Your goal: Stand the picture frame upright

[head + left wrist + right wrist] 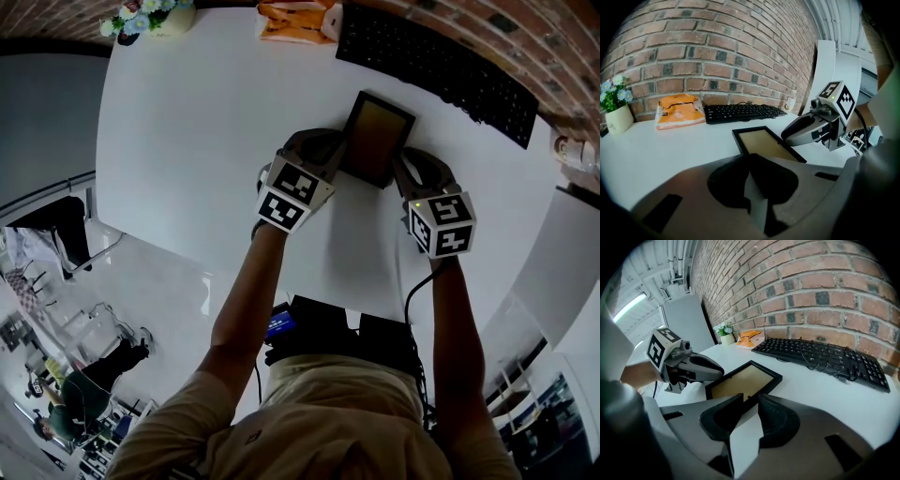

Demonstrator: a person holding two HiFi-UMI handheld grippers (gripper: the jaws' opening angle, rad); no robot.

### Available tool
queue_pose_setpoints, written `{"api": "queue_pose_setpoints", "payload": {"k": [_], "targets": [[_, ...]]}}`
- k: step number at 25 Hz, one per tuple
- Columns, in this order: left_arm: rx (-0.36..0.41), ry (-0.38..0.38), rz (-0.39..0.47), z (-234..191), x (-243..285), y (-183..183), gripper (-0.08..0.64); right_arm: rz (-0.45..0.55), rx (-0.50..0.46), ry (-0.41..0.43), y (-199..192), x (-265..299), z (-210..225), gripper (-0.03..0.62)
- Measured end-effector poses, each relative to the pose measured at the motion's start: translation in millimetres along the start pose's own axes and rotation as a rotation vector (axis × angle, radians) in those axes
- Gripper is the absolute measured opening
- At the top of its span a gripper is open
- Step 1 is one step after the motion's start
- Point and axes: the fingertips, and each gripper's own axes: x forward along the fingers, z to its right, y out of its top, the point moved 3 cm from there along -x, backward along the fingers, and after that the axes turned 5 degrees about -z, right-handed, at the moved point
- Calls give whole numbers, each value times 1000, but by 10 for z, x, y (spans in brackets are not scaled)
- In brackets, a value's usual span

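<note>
The picture frame, black with a tan panel, lies flat on the white table. My left gripper is at its left edge, jaws shut, and the tips meet the frame's near corner. Nothing shows between those jaws. My right gripper is at the frame's right side with its jaws open. In the right gripper view the frame's near corner reaches into the mouth of that gap, and the pads stand clear of it. Each gripper shows in the other's view, the left gripper and the right gripper.
A black keyboard lies behind the frame along the brick wall. An orange packet and a small flower pot stand at the back left. The table's near edge runs just behind my hands.
</note>
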Motion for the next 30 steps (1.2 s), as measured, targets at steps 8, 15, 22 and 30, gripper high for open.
{"api": "queue_pose_setpoints", "payload": {"k": [8,15,22,30], "targets": [[-7,-33,-9,137,-3,-33,8,-9,6,24,-23,-23,48,97],[-22,-53,-19,281,-14,-82,8,-22,-7,47,-20,-18,70,107],[-27,-38,-1,282,-32,-92,8,-28,-87,38,-18,-64,33,109],[-21,-30,80,270,-164,-39,8,-53,-550,158,-84,-217,-495,107]]}}
